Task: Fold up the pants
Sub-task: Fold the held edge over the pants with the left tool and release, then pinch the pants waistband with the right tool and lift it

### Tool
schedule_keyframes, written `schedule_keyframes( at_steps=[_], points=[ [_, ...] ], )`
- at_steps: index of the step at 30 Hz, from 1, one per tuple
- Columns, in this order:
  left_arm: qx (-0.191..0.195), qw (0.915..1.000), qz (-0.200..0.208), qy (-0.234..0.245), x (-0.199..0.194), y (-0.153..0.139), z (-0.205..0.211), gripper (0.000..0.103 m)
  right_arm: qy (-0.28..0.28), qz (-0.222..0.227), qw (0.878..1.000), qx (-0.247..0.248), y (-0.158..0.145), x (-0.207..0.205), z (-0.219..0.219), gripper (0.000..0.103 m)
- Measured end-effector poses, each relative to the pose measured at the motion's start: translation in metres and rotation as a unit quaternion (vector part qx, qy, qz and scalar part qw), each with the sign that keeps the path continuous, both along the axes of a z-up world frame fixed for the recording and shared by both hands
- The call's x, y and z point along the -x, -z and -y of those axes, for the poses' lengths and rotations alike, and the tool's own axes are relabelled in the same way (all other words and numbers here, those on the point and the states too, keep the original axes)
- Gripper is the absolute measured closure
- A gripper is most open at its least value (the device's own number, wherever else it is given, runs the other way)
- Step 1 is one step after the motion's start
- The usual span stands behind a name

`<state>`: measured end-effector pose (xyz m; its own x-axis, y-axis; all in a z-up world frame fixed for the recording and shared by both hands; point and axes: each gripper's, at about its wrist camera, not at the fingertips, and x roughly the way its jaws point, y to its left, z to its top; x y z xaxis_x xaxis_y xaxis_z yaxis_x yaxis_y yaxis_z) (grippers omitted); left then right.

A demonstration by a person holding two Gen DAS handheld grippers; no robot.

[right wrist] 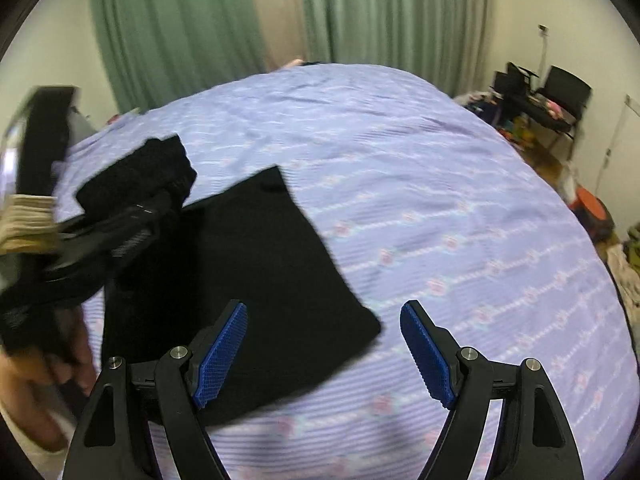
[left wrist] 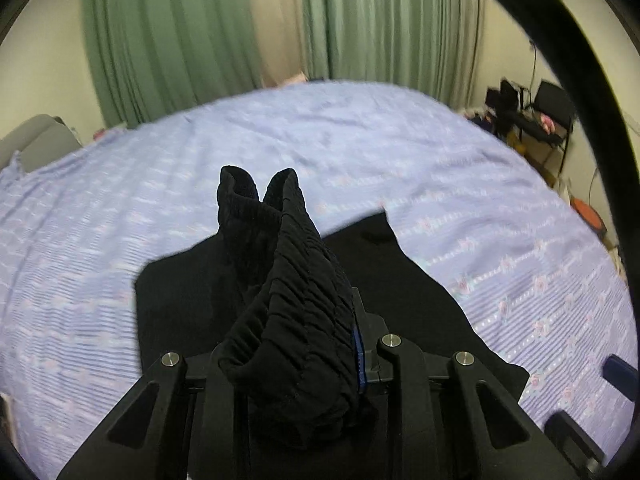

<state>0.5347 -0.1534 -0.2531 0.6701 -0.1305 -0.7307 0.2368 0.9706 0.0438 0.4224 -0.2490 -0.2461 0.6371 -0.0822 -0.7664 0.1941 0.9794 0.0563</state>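
Black pants [right wrist: 256,272] lie partly folded on the bed. My left gripper [left wrist: 320,320] is shut on the gathered elastic waistband [left wrist: 288,280] of the pants and holds it lifted above the flat part [left wrist: 400,272]. Its fingers are mostly hidden by the cloth. In the right wrist view the left gripper [right wrist: 160,208] shows at the left with the bunched waistband [right wrist: 152,168]. My right gripper [right wrist: 324,344] is open and empty, its blue pads [right wrist: 428,356] apart, above the near right corner of the pants.
The bed has a lilac floral cover [right wrist: 440,200]. Green curtains [right wrist: 200,20] hang behind it. A black chair and clutter [right wrist: 552,96] stand at the far right. A dark cable [left wrist: 592,120] arcs across the left wrist view.
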Motion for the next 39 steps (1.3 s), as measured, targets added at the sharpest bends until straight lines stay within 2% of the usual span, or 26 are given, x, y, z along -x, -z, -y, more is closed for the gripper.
schedule_keyframes(
  at_steps=[5,8,10,11,12,14,15,17,21,24,28,31,35,37,38,39],
  points=[
    [-0.017,0.9995,-0.017,0.022,-0.004,0.02,0.024,0.075,0.022,-0.011,1.0,0.008,0.01,0.008,0.017,0.026],
    [0.004,0.9988,-0.03,0.039,-0.003,0.018,0.034,0.073,0.031,-0.014,0.999,0.009,0.014,0.011,0.022,0.026],
    [0.027,0.9964,-0.042,0.069,-0.001,0.014,0.04,0.064,0.036,-0.015,0.999,0.009,0.015,0.013,0.024,0.026],
    [0.041,0.994,-0.051,0.087,0.002,0.011,0.04,0.056,0.038,-0.016,0.999,0.008,0.015,0.013,0.025,0.026],
    [0.047,0.993,-0.053,0.094,0.004,0.007,0.039,0.041,0.04,-0.015,0.999,0.007,0.015,0.014,0.026,0.026],
    [0.045,0.9943,-0.032,0.091,0.016,-0.005,0.032,0.021,0.038,-0.01,0.999,-0.001,0.013,0.014,0.027,0.026],
    [0.048,0.9947,-0.015,0.09,0.024,-0.016,0.025,0.021,0.036,-0.007,0.999,-0.002,0.012,0.013,0.026,0.026],
    [0.061,0.9944,-0.006,0.086,0.035,-0.031,0.005,0.021,0.027,-0.003,1.0,0.003,0.011,0.011,0.024,0.026],
    [0.054,0.9966,0.007,0.061,0.052,-0.042,-0.038,0.02,0.001,0.01,1.0,-0.001,0.008,0.001,0.017,0.026],
    [0.046,0.9981,-0.012,0.04,0.06,-0.03,-0.07,0.02,-0.039,0.025,0.999,-0.013,0.009,-0.017,0.009,0.026],
    [0.039,0.9973,-0.059,0.02,0.075,0.005,-0.106,0.021,-0.081,0.023,0.996,-0.023,0.023,-0.054,0.001,0.026],
    [0.043,0.996,-0.076,0.019,0.08,0.02,-0.112,0.021,-0.096,0.006,0.995,-0.039,0.039,-0.081,0.0,0.026],
    [0.061,0.9934,-0.092,0.03,0.088,0.031,-0.114,0.021,-0.09,-0.03,0.994,-0.054,0.066,-0.109,0.005,0.027],
    [0.061,0.9927,-0.097,0.039,0.088,0.034,-0.103,0.021,-0.093,-0.047,0.992,-0.074,0.078,-0.115,0.006,0.033],
    [0.058,0.9926,-0.098,0.043,0.091,0.035,-0.102,0.021,-0.096,-0.055,0.991,-0.078,0.082,-0.118,0.006,0.046],
    [0.055,0.9925,-0.099,0.045,0.093,0.035,-0.099,0.021,-0.106,-0.062,0.989,-0.084,0.087,-0.118,0.004,0.05]
  ],
)
